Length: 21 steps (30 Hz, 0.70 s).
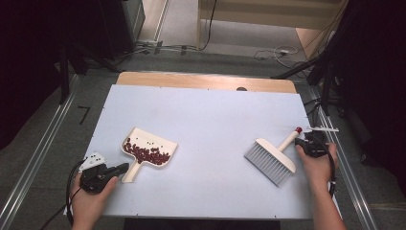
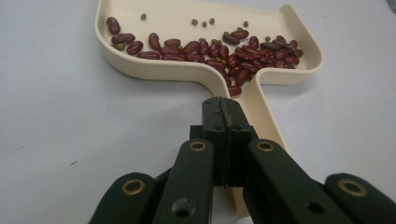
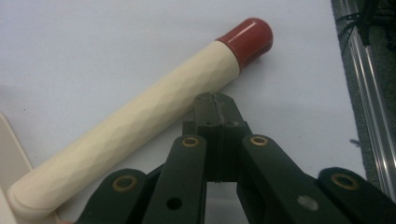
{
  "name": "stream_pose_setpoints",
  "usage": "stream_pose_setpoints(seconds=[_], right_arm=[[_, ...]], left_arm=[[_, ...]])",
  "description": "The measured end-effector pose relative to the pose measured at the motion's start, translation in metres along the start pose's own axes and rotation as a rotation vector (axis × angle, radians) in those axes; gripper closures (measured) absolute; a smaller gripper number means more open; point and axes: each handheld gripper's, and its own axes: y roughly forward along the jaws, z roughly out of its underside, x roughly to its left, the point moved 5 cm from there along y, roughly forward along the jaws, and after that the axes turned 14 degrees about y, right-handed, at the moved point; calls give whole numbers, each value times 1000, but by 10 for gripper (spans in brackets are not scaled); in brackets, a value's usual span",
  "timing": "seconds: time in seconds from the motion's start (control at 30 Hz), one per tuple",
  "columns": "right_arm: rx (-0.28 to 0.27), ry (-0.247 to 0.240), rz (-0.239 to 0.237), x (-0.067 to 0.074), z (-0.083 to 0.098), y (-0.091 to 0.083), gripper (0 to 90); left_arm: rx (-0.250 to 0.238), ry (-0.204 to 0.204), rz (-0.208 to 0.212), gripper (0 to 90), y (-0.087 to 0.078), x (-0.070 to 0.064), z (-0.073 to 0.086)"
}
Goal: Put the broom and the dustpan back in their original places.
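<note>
A: Surface?
B: Pale blue matte tabletop (image 1: 206,115), wooden strip at its far edge, grey floor with cables beyond.

A: Items?
B: Cream plastic dustpan (image 1: 148,152) holding glossy red beans (image 2: 219,51), near the tabletop's left front. Cream faceted-handled brush (image 1: 272,159) with red cap, right front.

A: Tools?
B: Left gripper (image 2: 223,109) jaws closed, empty, over the dustpan's handle. Right gripper (image 3: 215,103) closed, empty, just beside the brush handle.
</note>
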Motion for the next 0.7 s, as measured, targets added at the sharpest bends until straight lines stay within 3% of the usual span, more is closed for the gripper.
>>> stream_pose_setpoints(seconds=[0.7], right_arm=[[23, -107, -56, 35, -16, 16, 885]], left_arm=[[13, 39, 29, 900, 9, -14, -5]])
